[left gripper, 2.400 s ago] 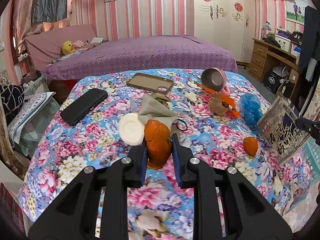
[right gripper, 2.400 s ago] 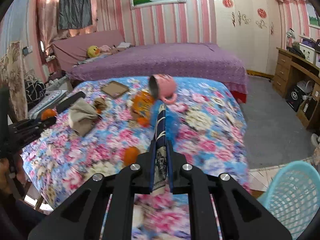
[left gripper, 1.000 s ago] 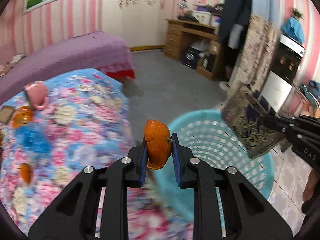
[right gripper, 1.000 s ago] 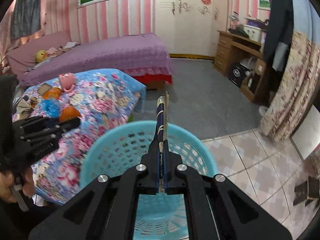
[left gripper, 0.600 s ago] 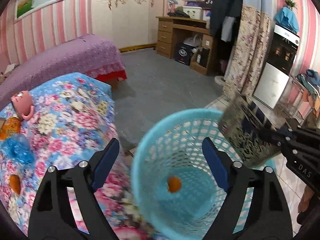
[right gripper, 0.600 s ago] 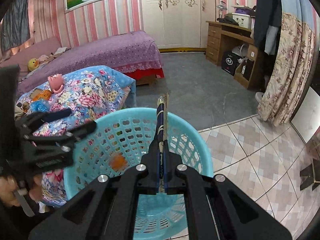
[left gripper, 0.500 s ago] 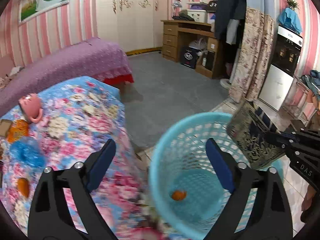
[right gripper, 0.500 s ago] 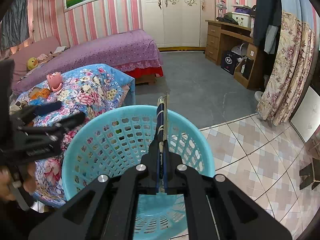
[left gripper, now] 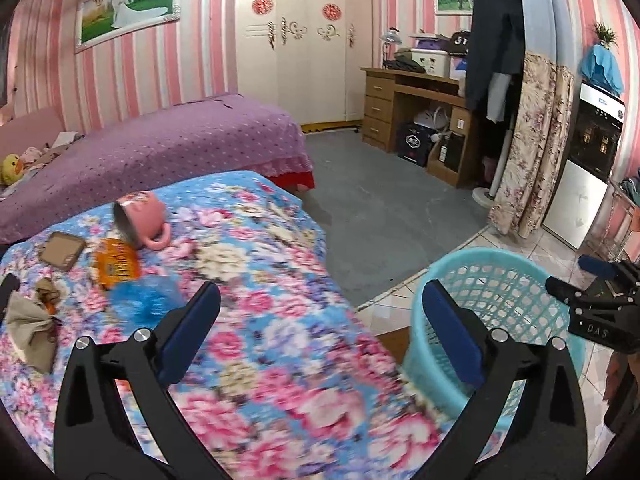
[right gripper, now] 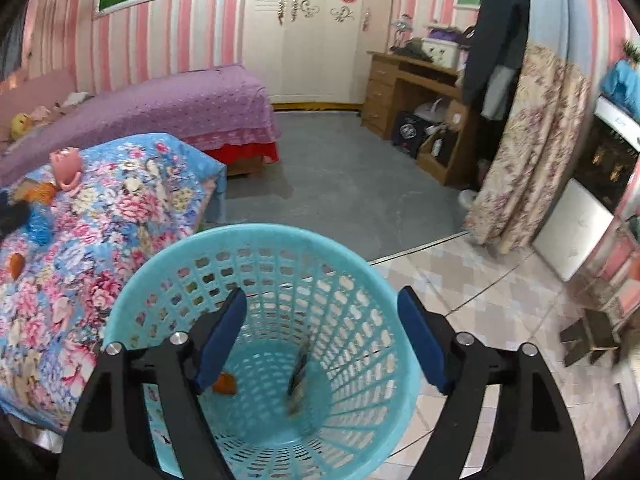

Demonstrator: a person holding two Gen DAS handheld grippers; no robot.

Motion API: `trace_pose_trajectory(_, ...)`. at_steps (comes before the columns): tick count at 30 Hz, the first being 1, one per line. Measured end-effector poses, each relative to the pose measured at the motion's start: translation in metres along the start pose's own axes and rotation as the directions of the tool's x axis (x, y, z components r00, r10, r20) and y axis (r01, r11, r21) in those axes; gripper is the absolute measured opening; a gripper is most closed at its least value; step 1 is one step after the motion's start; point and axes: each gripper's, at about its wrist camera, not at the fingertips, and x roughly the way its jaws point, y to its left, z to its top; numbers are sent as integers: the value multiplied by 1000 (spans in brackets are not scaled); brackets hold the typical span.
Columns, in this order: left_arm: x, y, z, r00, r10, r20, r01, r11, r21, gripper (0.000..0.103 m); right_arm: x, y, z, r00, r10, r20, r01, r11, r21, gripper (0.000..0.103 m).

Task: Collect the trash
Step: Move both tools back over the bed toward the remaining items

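Note:
A light blue plastic basket (right gripper: 360,276) stands on the tiled floor beside the floral bed; it also shows in the left wrist view (left gripper: 492,264). Inside it lie an orange peel (right gripper: 225,383) and a dark patterned wrapper (right gripper: 298,376). My right gripper (right gripper: 322,334) is open and empty directly over the basket. My left gripper (left gripper: 320,336) is open and empty over the floral bedspread (left gripper: 256,248), left of the basket. On the bed lie an orange packet (left gripper: 116,266), a blue crumpled bag (left gripper: 136,298), a beige cloth wad (left gripper: 30,320) and an orange piece (right gripper: 16,265).
A pink mug (left gripper: 140,218) lies on its side on the bed near a brown phone case (left gripper: 62,250). A purple bed (left gripper: 160,148) stands behind. A wooden desk (left gripper: 416,100), a floral curtain (left gripper: 528,152) and grey carpet (left gripper: 384,208) lie to the right.
My left gripper carried the orange peel from the bed to the basket, let it fall in and swung back over the bed. My right gripper opened and the patterned wrapper dropped into the basket.

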Motion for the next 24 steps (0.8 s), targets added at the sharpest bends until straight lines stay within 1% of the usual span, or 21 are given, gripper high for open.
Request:
trace_pose_trajectory(1, -4, 7, 0, 1000, 6, 4, -6, 1000, -2, 98, -4, 3, 1, 1000, -24, 14, 24, 1000, -2, 87)
trace_pose_trajectory(2, -8, 12, -1, 1000, 12, 7, -12, 1000, -5, 98, -10, 8, 3, 998, -50, 37, 50, 999, 4, 94)
trace_pose_trajectory(3, -14, 21, -1, 1000, 19, 11, -19, 1000, -6, 98, -12, 10, 5, 997, -58, 50, 57, 998, 13, 97)
trace_pose_trajectory(5, -25, 38, -1, 999, 45, 25, -45, 999, -5, 98, -19, 20, 11, 996, -51, 68, 49, 998, 31, 97)
trace_pose_trajectory(8, -43, 71, -3, 994, 99, 39, -98, 995, -19, 98, -31, 46, 21, 994, -25, 104, 21, 999, 47, 99)
trace_pose_trajectory(10, -55, 97, -7, 990, 138, 39, -136, 990, -42, 98, -41, 71, 26, 991, 12, 135, -18, 999, 38, 99)
trace_pose_trajectory(14, -73, 148, -16, 976, 217, 31, -214, 974, -79, 98, -58, 128, 32, 979, 103, 174, -101, 995, -21, 99)
trace_pose_trajectory(16, -83, 174, -21, 967, 255, 25, -251, 963, -99, 98, -62, 152, 33, 975, 144, 168, -138, 989, -43, 99)
trace_pose_trajectory(18, -92, 201, -27, 953, 301, 23, -296, 948, -114, 98, -63, 180, 35, 971, 185, 154, -176, 982, -68, 99)
trace_pose_trajectory(20, -97, 223, -35, 940, 341, 16, -337, 934, -120, 98, -65, 209, 35, 961, 232, 152, -221, 972, -82, 99)
trace_pose_trajectory(22, -98, 243, -45, 932, 362, 3, -359, 924, -131, 98, -62, 232, 32, 954, 263, 145, -251, 963, -94, 99)
trace_pose_trajectory(24, -97, 269, -59, 924, 382, -23, -380, 910, -163, 98, -58, 259, 31, 946, 296, 134, -281, 952, -118, 99)
